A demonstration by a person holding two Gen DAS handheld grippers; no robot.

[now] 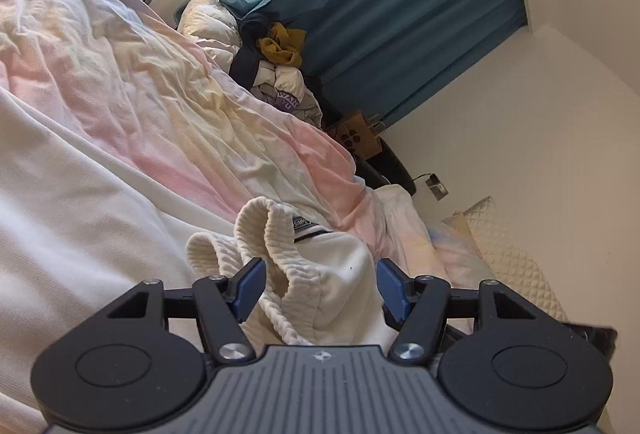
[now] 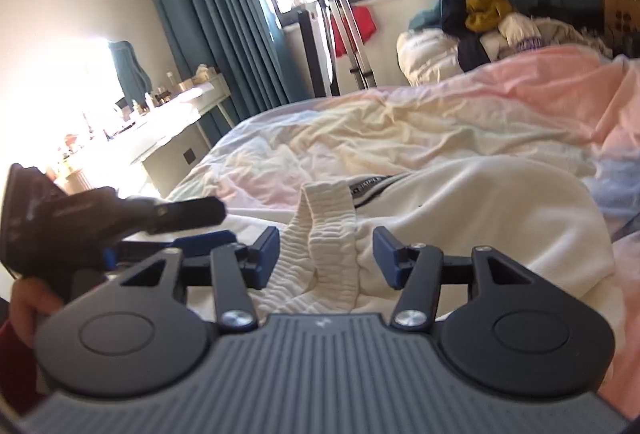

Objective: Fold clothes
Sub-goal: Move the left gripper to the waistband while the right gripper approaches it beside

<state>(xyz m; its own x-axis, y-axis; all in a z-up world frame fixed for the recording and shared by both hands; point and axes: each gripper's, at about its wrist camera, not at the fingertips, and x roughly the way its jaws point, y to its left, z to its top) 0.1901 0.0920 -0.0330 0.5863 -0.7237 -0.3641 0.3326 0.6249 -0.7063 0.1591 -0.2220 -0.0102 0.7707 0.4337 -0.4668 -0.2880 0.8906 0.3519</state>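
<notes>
**Ana:** Between the left gripper's fingers sits the ribbed band of the white garment, bunched into a loop. They stand wide, one pad on each side of the cloth, pinching nothing.

**Ben:** Same on the right gripper. Its fingers are spread wide around the same band, which stands up in a fold between them. Nothing is held.

**Ana:** Where does the garment lie?

**Ben:** On the bed, near its closest edge, over a crumpled pink and cream cover. The rest of it trails off to the right.

**Ana:** So what might go wrong?

**Ben:** I'd judge both tools are aimed at nearly the same spot. In the right view the left one sits just beside it. Closing together, they could knock each other.

**Ana:** And the band is doubled over. A pinch may take one layer, or both, so the cloth would lift twisted.

**Ben:** The cover beneath is loose too. Fingers that dip low could catch it along with the garment.

**Ana:** Thick ribbing may also slide off the pads if gripped at its very edge.
</notes>
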